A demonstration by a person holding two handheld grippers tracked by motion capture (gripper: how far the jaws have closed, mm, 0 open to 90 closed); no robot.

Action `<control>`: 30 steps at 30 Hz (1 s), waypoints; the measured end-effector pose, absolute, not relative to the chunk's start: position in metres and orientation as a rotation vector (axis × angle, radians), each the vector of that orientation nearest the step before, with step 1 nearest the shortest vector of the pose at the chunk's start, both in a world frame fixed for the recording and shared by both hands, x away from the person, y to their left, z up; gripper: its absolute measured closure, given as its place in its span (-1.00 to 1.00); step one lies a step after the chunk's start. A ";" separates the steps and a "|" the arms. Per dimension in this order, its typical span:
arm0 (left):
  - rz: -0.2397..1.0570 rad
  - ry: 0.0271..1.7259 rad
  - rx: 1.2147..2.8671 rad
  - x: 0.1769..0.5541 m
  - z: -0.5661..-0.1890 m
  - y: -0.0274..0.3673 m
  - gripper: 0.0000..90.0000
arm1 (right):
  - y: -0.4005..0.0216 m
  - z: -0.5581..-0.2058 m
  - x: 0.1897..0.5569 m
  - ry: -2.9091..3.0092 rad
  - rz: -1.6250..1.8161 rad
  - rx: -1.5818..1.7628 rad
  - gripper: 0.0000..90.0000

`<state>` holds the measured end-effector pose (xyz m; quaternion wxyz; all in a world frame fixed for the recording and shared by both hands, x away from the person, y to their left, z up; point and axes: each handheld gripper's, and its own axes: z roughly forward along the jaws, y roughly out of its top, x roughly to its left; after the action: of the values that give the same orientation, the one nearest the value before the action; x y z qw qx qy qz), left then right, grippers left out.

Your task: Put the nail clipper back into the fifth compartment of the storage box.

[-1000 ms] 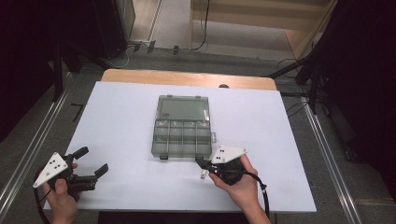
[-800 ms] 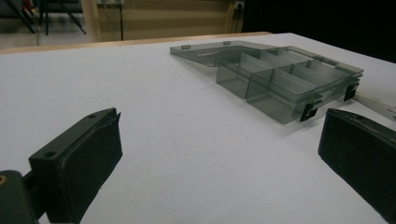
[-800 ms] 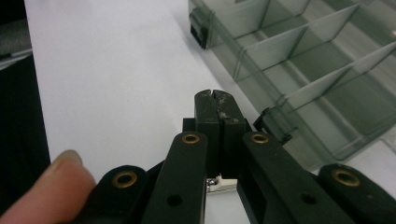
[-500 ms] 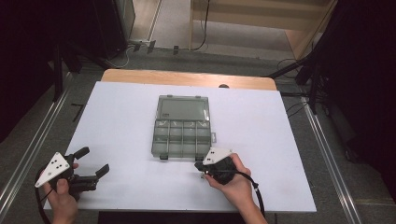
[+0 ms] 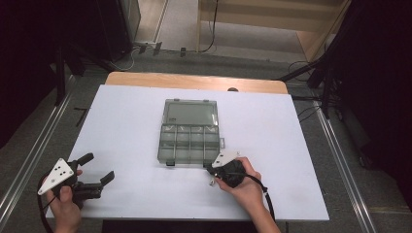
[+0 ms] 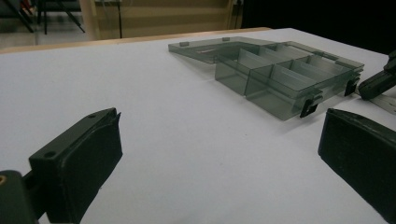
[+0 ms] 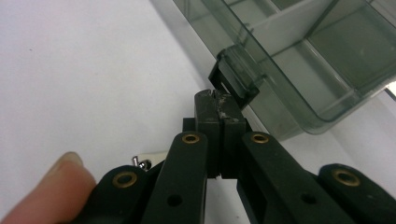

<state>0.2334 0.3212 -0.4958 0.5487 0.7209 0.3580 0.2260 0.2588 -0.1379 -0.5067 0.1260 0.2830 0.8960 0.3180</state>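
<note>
Smoke-grey translucent plastic makes up the organiser box (image 5: 189, 132), which lies open near the middle of the white table (image 5: 121, 116). Its flat lid (image 5: 190, 112) is folded back on the far side, and the tray half nearer the person is split by thin walls into small rectangular compartments. Every compartment that can be seen into looks empty. No lettering or label can be read on it; a faint reddish mark on the lid in the left gripper view is too blurred to make out. Two small dark latches sit on the tray's near edge, one toward each corner (image 5: 169, 163).

In the right gripper view the right gripper (image 7: 219, 109) has its black jaws pressed flat together, nothing between them, their scuffed tips just at the dark latch (image 7: 233, 77) on the clear wall of the box; whether they touch it cannot be told. Brass-coloured rivets dot its matt black linkage, and a fingertip (image 7: 56, 179) shows at the lower left. In the high view this gripper sits at the box's near right corner, held by the right hand (image 5: 245, 187), with a grey three-cornered plate on top and a black cable trailing toward the table's near edge.

The left gripper (image 5: 99, 167) rests well apart from the box, near the table's near left corner, in the left hand (image 5: 65, 206). Its blocky, matt jaws stand wide apart and hold nothing.

A strip of bare wood (image 5: 194, 81) edges the table's far side.
</note>
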 end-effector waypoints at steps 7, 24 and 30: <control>0.533 0.848 1.704 0.233 -0.496 0.321 -1.00 | -0.145 -0.507 0.258 2.611 0.922 0.870 1.00; 0.531 0.850 1.703 0.233 -0.496 0.322 -1.00 | -0.192 -0.509 0.253 2.567 0.920 0.999 1.00; 0.530 0.849 1.703 0.233 -0.495 0.322 -1.00 | -0.199 -0.509 0.244 2.574 0.912 1.004 1.00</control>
<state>0.2334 0.3219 -0.4955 0.5508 0.7195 0.3588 0.2239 0.2439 -0.1994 -0.5092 0.1157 0.3427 0.8788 0.3114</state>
